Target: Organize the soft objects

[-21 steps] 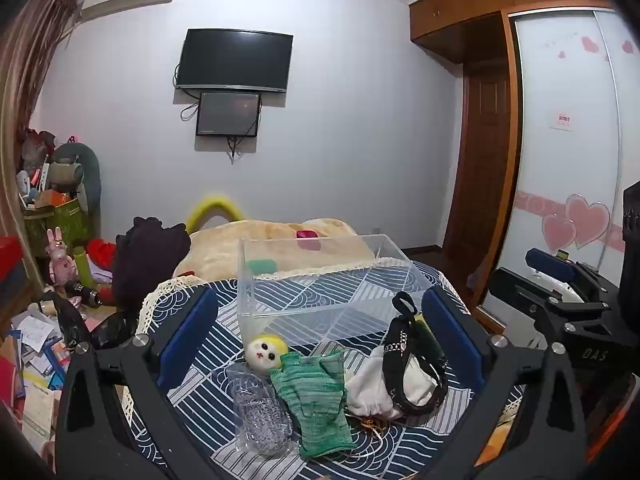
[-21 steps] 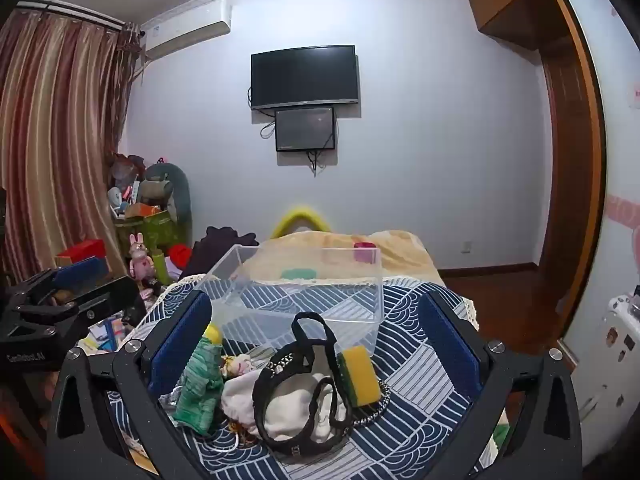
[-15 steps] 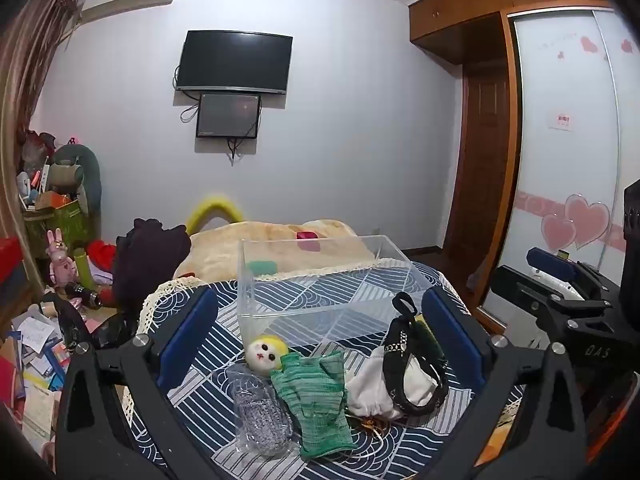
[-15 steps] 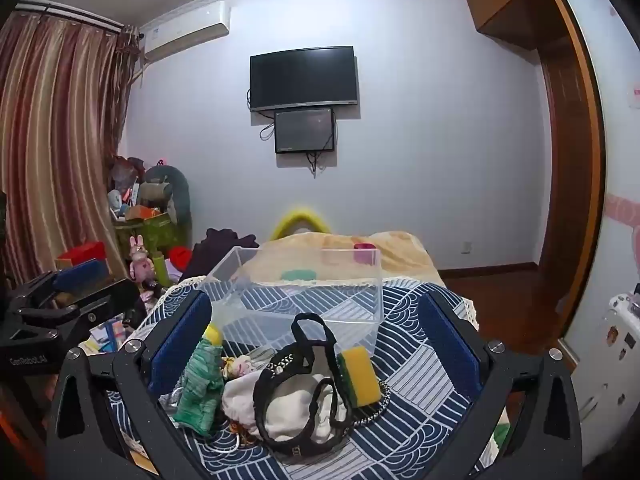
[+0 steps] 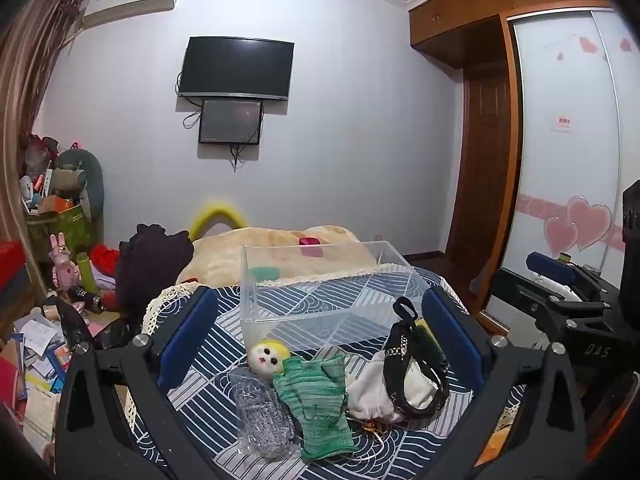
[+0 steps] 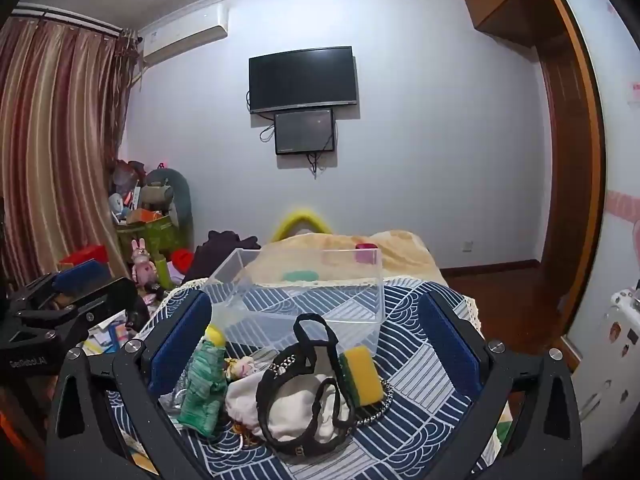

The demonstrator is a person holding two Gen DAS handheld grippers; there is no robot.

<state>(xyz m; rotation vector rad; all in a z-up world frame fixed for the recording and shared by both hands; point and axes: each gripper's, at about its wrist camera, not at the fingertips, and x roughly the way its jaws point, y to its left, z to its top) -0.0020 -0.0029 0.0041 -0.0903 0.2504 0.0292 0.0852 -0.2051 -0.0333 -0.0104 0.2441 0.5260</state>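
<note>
A clear plastic bin (image 5: pixel 320 280) (image 6: pixel 304 292) stands empty on a blue patterned cloth. In front of it lie a small doll head with yellow hair (image 5: pixel 266 356), a green knitted glove (image 5: pixel 316 396) (image 6: pixel 202 388), a clear bag of grey bits (image 5: pixel 260 416), a white pouch (image 5: pixel 380 392) (image 6: pixel 288 404), a black strap (image 5: pixel 404 364) (image 6: pixel 304 380) and a yellow-green sponge (image 6: pixel 360 376). My left gripper (image 5: pixel 320 332) is open above the pile. My right gripper (image 6: pixel 316 332) is open above the strap and sponge. Both are empty.
A beige blanket (image 5: pixel 280 248) with a pink item lies behind the bin. Dark clothes (image 5: pixel 152 264) and toy clutter (image 5: pixel 60 240) fill the left floor. A wardrobe (image 5: pixel 560 200) stands at the right. The cloth's lace edge (image 6: pixel 460 296) marks the surface's right side.
</note>
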